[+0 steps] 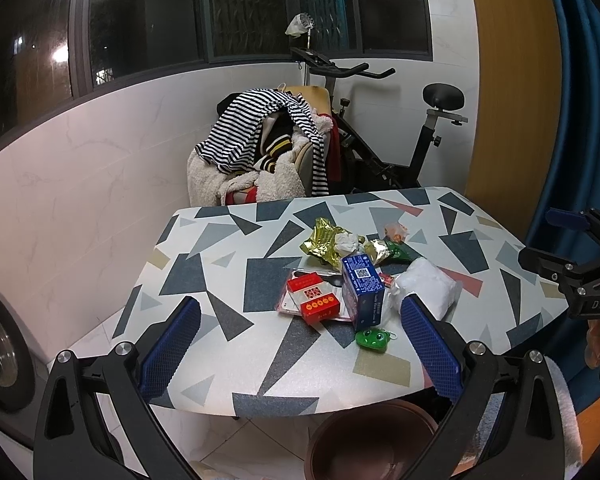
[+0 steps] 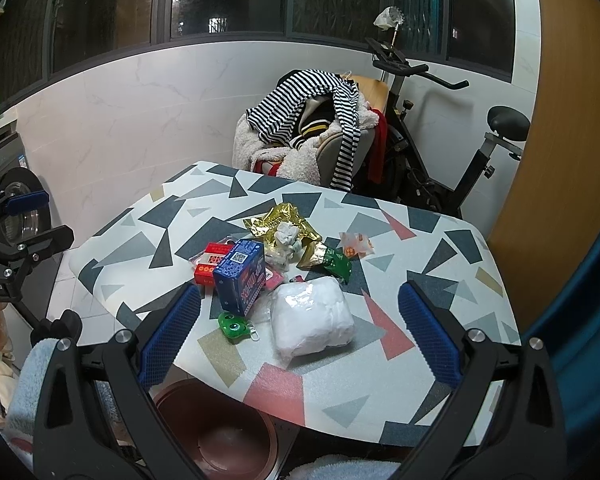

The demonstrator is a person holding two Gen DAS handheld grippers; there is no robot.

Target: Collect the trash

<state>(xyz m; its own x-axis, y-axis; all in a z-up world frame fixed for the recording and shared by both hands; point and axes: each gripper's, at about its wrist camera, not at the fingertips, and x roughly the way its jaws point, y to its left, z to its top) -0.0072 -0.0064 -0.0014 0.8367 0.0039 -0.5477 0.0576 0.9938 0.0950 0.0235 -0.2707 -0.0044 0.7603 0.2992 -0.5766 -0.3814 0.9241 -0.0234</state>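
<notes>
A heap of litter lies mid-table: a gold foil wrapper (image 1: 323, 238) (image 2: 285, 220), crumpled white tissue (image 1: 347, 242) (image 2: 286, 235), a green packet (image 1: 398, 251) (image 2: 337, 263), a small orange-printed wrapper (image 1: 396, 232) (image 2: 355, 245), a blue box (image 1: 362, 290) (image 2: 240, 278), a red box (image 1: 314, 298) (image 2: 209, 264), a white plastic bag (image 1: 428, 286) (image 2: 312, 320) and a green frog toy (image 1: 373, 338) (image 2: 233, 325). My left gripper (image 1: 300, 346) hovers open before the table's near edge. My right gripper (image 2: 300, 338) is open too, above the near corner. Neither holds anything.
The patterned table (image 1: 260, 280) (image 2: 420, 288) stands near a tiled wall. A brown bin (image 1: 372, 440) (image 2: 216, 436) sits on the floor under its near edge. Behind are a chair piled with clothes (image 1: 260, 148) (image 2: 312, 132), an exercise bike (image 1: 380, 140) (image 2: 440, 152) and a washing machine (image 2: 8, 184).
</notes>
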